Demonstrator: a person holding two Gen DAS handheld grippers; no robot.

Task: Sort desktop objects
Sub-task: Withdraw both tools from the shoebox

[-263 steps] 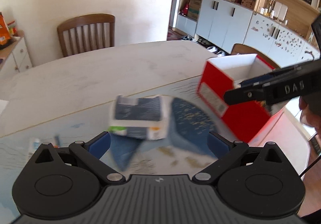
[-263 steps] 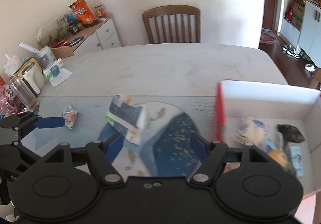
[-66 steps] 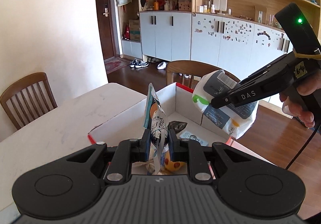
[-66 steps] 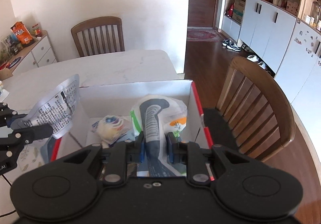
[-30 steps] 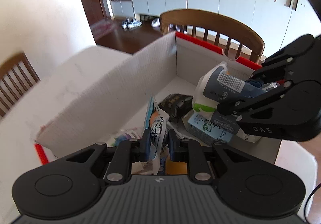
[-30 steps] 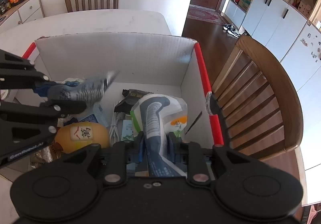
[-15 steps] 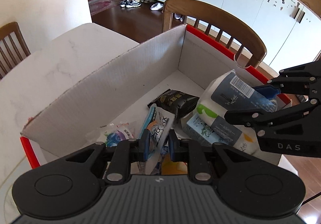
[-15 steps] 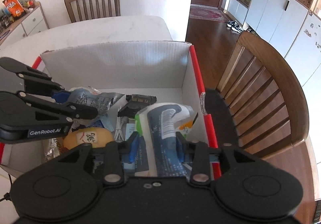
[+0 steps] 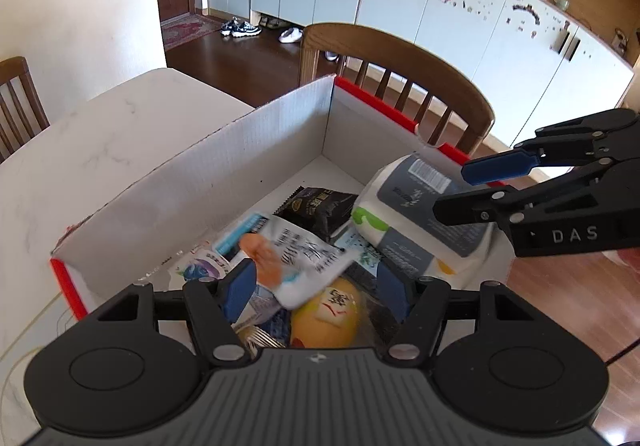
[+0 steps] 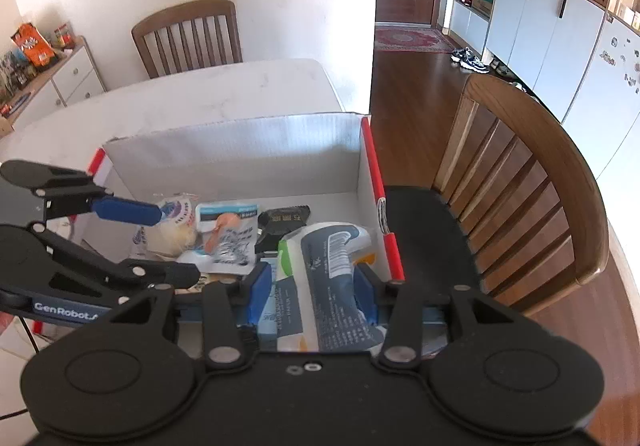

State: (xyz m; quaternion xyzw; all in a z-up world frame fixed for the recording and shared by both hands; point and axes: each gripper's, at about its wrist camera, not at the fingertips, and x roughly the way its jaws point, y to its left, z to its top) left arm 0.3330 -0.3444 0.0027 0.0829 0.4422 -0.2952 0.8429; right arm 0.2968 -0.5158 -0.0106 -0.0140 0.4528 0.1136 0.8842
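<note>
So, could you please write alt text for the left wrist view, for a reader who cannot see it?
Open left tongs hover over a red-edged white cardboard box on a white table, above a white printed snack sachet lying on a yellow round fruit. At right, open right tongs straddle a white and grey wipes pack beside a black foil packet.

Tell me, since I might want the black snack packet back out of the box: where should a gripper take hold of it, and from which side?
Judging from its pose, grip the black snack packet by its crimped top seal, coming straight down from above. It lies flat on the floor of the box, and the large wipes pack crowds one edge, so a side approach looks blocked.
</note>
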